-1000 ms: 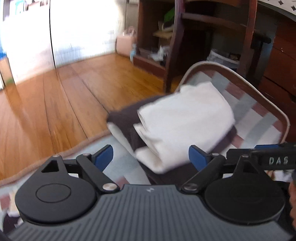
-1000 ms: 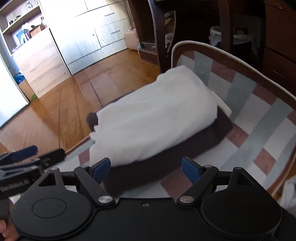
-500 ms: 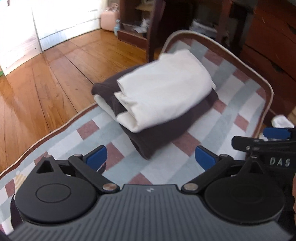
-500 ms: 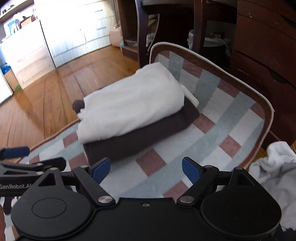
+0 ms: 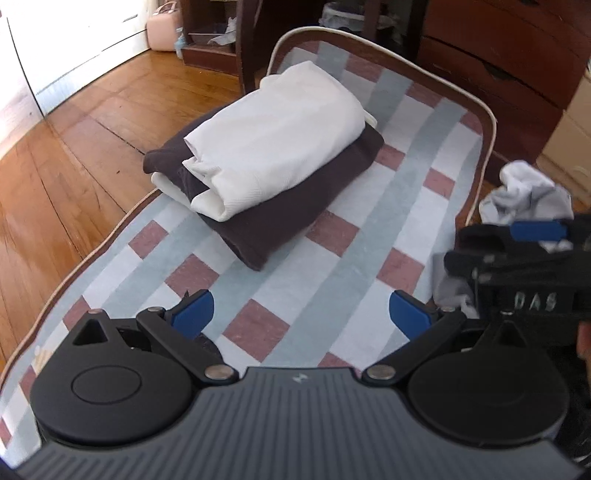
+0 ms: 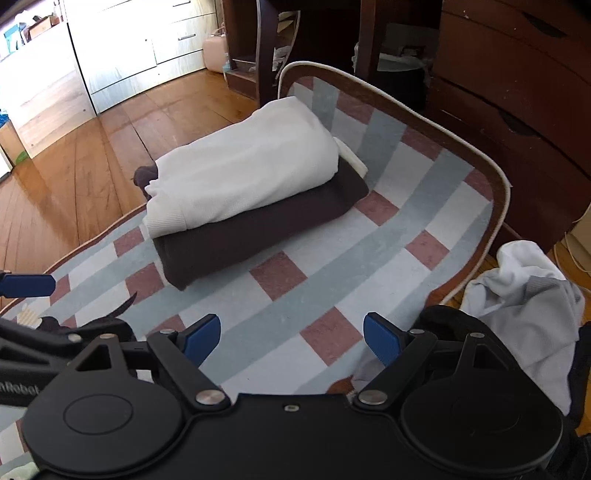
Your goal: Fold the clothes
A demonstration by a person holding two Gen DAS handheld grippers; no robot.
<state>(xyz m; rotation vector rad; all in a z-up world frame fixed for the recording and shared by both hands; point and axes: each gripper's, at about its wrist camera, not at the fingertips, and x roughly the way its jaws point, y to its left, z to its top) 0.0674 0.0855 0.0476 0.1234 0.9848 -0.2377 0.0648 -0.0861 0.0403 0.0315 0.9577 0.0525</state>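
Note:
A folded white garment (image 5: pixel 277 147) (image 6: pixel 243 173) lies on top of a folded dark brown garment (image 5: pixel 280 214) (image 6: pixel 258 225) at the far end of a checked rug (image 5: pixel 332 273) (image 6: pixel 317 266). My left gripper (image 5: pixel 301 315) hangs open over bare rug, well short of the stack, with nothing between its blue pads. My right gripper (image 6: pixel 291 338) is open too, also over bare rug nearer than the stack. A crumpled white and grey garment (image 5: pixel 524 195) (image 6: pixel 524 288) lies at the rug's right edge, beside the right gripper.
Wooden floor (image 5: pixel 74 155) stretches left of the rug. Dark wooden furniture (image 6: pixel 517 92) and chair legs (image 6: pixel 266 48) stand behind and right of it. A pink container (image 5: pixel 162 26) sits by white cabinets (image 6: pixel 122 48) at the back.
Both grippers have pulled back from the stack, which now looks smaller and farther away. The white garment has been left on the brown one. The crumpled garment has come into view at right.

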